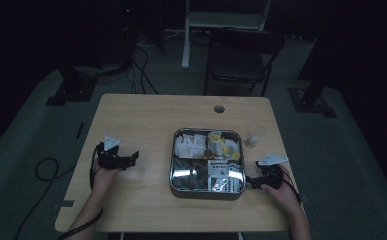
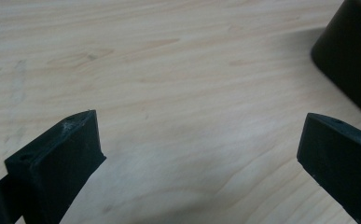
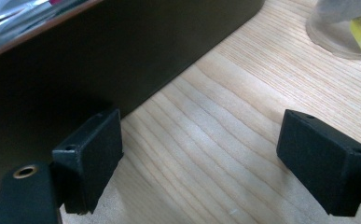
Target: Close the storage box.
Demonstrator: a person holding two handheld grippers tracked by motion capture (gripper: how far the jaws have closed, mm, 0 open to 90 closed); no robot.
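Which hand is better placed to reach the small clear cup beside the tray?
Right. The right tongs sit open at the tray's right side, near the clear cup. The left tongs, also open, are across the tray from it.

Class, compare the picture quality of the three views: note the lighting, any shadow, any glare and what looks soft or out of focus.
High view: dim, the room nearly black around the table; glare on the tray rim. Left gripper view: bright, even light on sharp wood grain; the left gripper has soft-edged near jaws. Right gripper view: the tray wall is in deep shadow; the clear cup is slightly soft.
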